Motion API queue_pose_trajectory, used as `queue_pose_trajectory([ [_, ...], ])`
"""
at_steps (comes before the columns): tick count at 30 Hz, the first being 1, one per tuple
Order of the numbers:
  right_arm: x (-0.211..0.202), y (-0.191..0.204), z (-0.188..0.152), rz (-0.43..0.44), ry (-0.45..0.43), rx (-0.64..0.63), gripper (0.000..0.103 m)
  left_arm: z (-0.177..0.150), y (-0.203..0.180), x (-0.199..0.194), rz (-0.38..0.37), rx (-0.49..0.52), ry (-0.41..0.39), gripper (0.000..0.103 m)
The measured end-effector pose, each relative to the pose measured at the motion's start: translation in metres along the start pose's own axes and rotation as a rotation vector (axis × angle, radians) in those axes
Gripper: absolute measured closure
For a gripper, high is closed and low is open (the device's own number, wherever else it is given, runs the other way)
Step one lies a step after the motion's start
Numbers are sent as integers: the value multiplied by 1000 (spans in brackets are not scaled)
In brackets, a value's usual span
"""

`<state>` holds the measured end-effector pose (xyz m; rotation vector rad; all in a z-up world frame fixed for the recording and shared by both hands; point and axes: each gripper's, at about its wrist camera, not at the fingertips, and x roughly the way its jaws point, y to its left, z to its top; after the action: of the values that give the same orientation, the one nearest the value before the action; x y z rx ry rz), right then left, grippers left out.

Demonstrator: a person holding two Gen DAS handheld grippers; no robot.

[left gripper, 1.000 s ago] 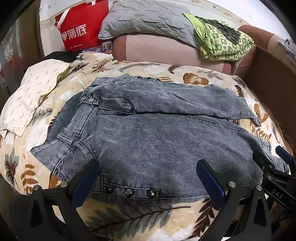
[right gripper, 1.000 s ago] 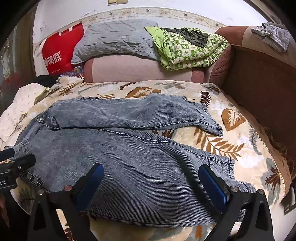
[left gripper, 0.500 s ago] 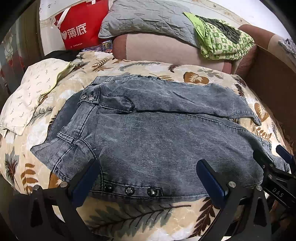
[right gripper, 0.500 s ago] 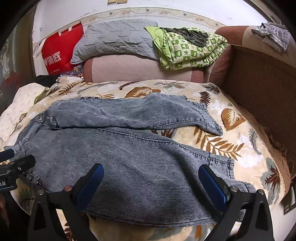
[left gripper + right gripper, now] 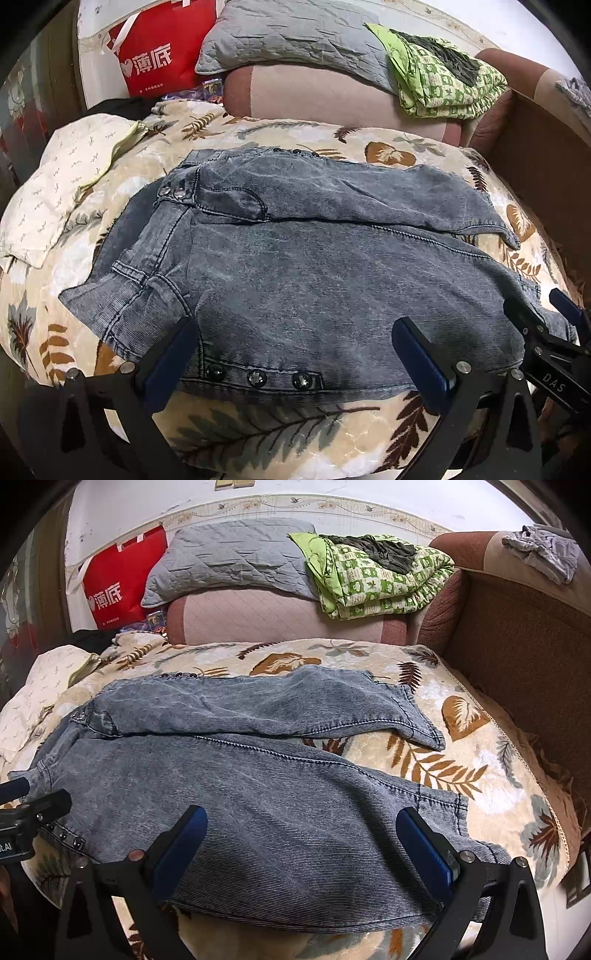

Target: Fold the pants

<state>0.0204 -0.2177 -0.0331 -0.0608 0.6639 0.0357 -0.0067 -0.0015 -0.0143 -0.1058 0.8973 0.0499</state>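
Grey-blue denim pants [image 5: 314, 266] lie spread flat on a leaf-patterned blanket [image 5: 258, 432], waistband to the left, the two legs running right. They also show in the right wrist view [image 5: 258, 794]. My left gripper [image 5: 295, 358] is open and empty, hovering over the near waistband edge with its studs [image 5: 256, 377]. My right gripper [image 5: 301, 842] is open and empty over the near leg, left of its hem [image 5: 461, 823]. Each gripper shows at the edge of the other's view.
A cream pillow [image 5: 62, 184] lies at the left. A sofa arm with a grey cushion [image 5: 232, 565] and a green quilt [image 5: 376, 576] stands behind. A red bag [image 5: 162, 59] is at the back left. A brown sofa back [image 5: 524, 657] rises at the right.
Both grippers have barely shifted; the left view has moved in slightly toward the waistband. The pants lie as before.
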Motion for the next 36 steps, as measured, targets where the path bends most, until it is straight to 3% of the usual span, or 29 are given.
queue_pose_trajectory([
  [2, 0, -1, 0, 7, 3, 6, 0, 0, 7, 1, -32, -31, 15, 0],
  [6, 1, -8, -1, 57, 27, 49, 0, -1, 51, -1, -77, -204, 47, 0],
  [11, 2, -19, -3, 118, 54, 113, 0, -12, 130, -8, -8, -454, -1, 0],
  [15, -1, -33, -3, 248, 103, 206, 0, -15, 171, 5, -23, -589, 21, 0],
  [17, -9, -61, -9, 305, 126, 330, 0, -17, 183, 11, -36, -642, 15, 0],
  [23, -25, -172, -56, 337, 199, 780, 1, -22, 195, 38, -72, -695, 52, 0],
  [26, -22, -204, -73, 302, 242, 894, 6, -20, 193, 41, -51, -681, 43, 0],
  [32, 5, -206, -76, 284, 291, 923, 20, -22, 183, 44, -25, -607, 34, 0],
  [35, 15, -194, -66, 257, 293, 827, 39, -22, 179, 45, -5, -585, 38, 0],
  [36, 17, -192, -66, 255, 286, 803, 51, -21, 179, 45, -2, -585, 41, 0],
])
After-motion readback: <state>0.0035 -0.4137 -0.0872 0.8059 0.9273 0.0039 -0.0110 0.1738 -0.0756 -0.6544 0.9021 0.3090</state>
